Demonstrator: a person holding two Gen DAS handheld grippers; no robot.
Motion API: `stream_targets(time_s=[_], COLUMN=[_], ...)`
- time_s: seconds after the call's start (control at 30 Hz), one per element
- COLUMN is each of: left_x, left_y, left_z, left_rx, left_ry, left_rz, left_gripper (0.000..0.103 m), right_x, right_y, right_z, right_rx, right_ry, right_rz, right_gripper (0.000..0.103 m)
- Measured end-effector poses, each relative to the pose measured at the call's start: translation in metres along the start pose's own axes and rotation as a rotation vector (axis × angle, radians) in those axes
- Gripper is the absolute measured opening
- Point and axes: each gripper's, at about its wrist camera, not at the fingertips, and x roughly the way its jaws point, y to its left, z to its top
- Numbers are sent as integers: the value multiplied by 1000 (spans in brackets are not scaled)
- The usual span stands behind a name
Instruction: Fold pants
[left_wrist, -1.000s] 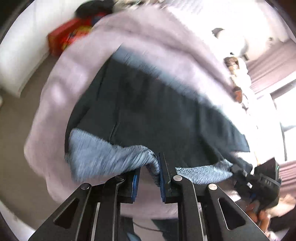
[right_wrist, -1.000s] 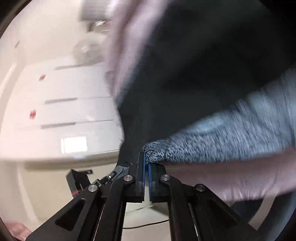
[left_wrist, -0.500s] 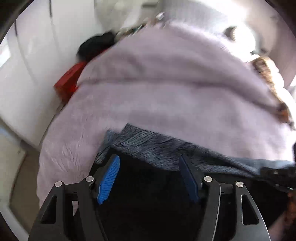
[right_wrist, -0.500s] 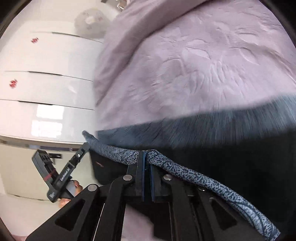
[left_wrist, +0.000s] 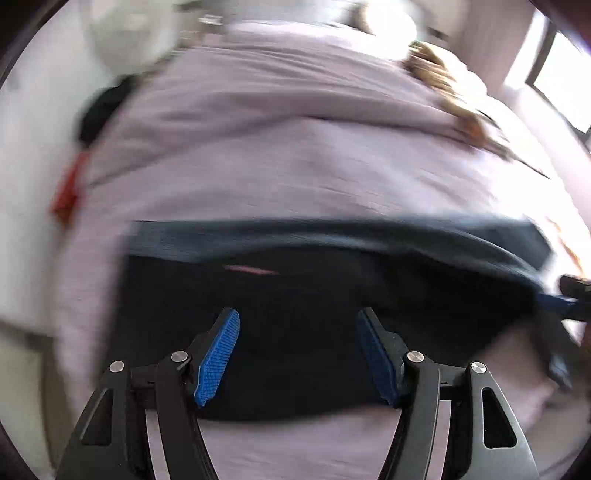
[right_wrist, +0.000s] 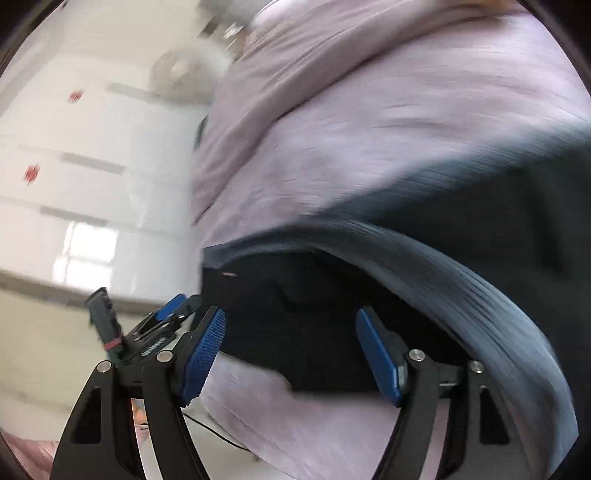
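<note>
Dark pants (left_wrist: 303, 295) lie flat on the lilac bedspread (left_wrist: 295, 155), near its front edge, a grey-blue waistband (left_wrist: 332, 232) running along their far side. Left gripper (left_wrist: 297, 356) hangs over the pants' near part, blue pads (left_wrist: 218, 356) spread apart, nothing pinched between them. Right gripper (right_wrist: 291, 356) sits over the pants' left corner as its own camera sees it, jaws opening, pads (right_wrist: 203, 354) clear of the cloth, not gripping. Waistband (right_wrist: 461, 280) curves past its right finger. White drawers (right_wrist: 92, 166) stand beyond the bedspread's left edge. Both views heavily motion-blurred. Red item (left_wrist: 68, 192) left of the bedspread, can't tell what.
</note>
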Motion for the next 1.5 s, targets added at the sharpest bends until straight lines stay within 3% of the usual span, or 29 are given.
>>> stream_targets(time_s=[0.13,0.23,0.33,0.43,0.53,0.6,0.63,0.8,0.87,1.03,1.1,1.2,1.23,1.27,1.33,1.5], left_x=[9,26,53,77,92,98,99,89,88,100,103,99,97,95,94,91], left_y=[-101,-174,-221,-245,-268,-279,-284,-294,-300,-296,-295,-279,-274,-269,-264,-259], left_z=[-11,-12,-7,-5,-9,-10,-8,27,52,105,122,139,142,140,132,89], left_rx=[104,136,112,89,77,72,73,38,37,11,22,6,-4,-12,-30,-51], left_ry=[79,154,233,291,341,353,341,249,189,103,48,2,-11,-17,-12,27], left_rz=[-186,-335,-389,-380,-395,-410,-397,-382,-354,-241,-154,-84,-51,-29,14,78], left_gripper=[67,67,67,67,67,67,67,67,67,67,67,67,67,67,67,67], right_x=[-92,-146,-184,-202,-194,-177,-169,-194,-214,-241,-233,-216,-212,-206,-212,-238], right_y=[-80,-136,-183,-221,-250,-261,-264,-241,-235,-248,-258,-276,-276,-271,-265,-280], right_z=[-63,-109,-144,-166,-182,-186,-185,-140,-102,29,90,144,158,170,171,123], right_rx=[242,395,506,597,700,750,766,623,548,405,359,335,304,244,168,196], right_ry=[-148,-201,-214,-189,-144,-135,-143,-177,-207,-261,-240,-158,-123,-97,-108,-208], right_rz=[-121,-203,-278,-263,-118,-4,58,131,166,223,190,129,78,-16,-104,-245], right_gripper=[77,77,77,77,73,41,12,11,11,11,12,19,28,44,56,56])
